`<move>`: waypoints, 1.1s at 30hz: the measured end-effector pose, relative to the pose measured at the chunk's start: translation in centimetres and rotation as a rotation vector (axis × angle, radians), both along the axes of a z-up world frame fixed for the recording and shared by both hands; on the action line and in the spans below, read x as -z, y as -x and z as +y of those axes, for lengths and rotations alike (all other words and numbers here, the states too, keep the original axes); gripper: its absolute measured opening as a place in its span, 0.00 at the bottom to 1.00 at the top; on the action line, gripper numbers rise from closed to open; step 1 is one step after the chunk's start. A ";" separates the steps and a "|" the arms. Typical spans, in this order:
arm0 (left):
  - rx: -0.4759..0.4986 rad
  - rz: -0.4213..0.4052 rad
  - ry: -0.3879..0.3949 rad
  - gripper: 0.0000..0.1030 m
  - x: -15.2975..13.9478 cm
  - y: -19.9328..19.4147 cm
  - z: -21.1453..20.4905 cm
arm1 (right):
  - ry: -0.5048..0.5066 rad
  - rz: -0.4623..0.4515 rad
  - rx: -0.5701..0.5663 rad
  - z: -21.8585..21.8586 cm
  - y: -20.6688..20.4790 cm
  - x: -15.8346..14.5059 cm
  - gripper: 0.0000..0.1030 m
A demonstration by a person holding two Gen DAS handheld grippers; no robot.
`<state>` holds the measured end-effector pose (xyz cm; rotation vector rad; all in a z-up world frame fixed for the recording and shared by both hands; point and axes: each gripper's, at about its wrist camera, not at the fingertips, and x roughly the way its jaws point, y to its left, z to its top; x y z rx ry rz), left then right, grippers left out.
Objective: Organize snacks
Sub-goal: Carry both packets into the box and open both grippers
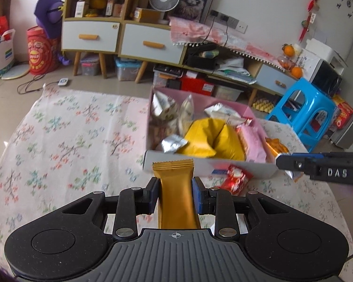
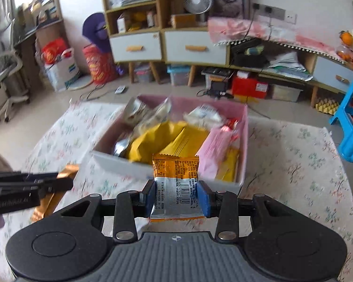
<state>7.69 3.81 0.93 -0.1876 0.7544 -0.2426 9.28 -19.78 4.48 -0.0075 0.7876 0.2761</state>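
Note:
A pink-lined box [image 1: 150, 117] full of snack packets stands on the floral tablecloth; it also shows in the right wrist view [image 2: 243, 127]. My left gripper [image 1: 175, 193] is shut on a long gold snack bar [image 1: 175, 188], held just in front of the box's near wall. My right gripper [image 2: 176, 197] is shut on an orange and silver snack packet [image 2: 175, 176], held over the box's near edge. The right gripper also shows at the right of the left wrist view [image 1: 322, 168]; the left gripper with the gold bar shows at the left of the right wrist view [image 2: 30, 188].
A red snack packet [image 1: 235, 178] lies on the cloth in front of the box. Inside the box are yellow bags [image 1: 207, 138], a pink packet [image 1: 254, 141] and silver packets [image 1: 174, 143]. A blue stool [image 1: 303, 115] stands right of the table. Cabinets line the far wall.

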 end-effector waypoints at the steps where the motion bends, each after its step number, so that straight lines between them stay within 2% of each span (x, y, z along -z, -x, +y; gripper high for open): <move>1: 0.002 -0.008 0.001 0.27 -0.2 -0.3 -0.2 | -0.008 -0.006 0.007 -0.2 -0.5 -0.3 0.26; 8: 0.022 -0.046 0.000 0.27 -1.2 -2.7 -1.3 | -0.046 -0.086 0.012 -1.0 -2.0 -1.8 0.26; 15: 0.044 -0.089 0.015 0.27 -1.6 -5.5 -1.8 | -0.082 -0.086 0.028 -1.0 -3.5 -1.1 0.26; 22: 0.045 -0.059 0.051 0.27 -0.3 -8.5 -2.1 | -0.117 -0.118 0.018 -1.0 -6.8 -1.1 0.26; 25: 0.035 -0.051 0.054 0.27 0.1 -9.3 -2.4 | -0.087 -0.121 0.013 -0.3 -8.6 -0.8 0.26; 28: 0.032 -0.063 0.031 0.27 0.1 -10.1 -2.9 | -0.079 -0.132 -0.001 0.4 -10.0 -0.5 0.26; 33: 0.012 -0.068 -0.020 0.27 0.6 -11.1 -3.5 | -0.102 -0.092 0.000 1.2 -11.3 0.8 0.26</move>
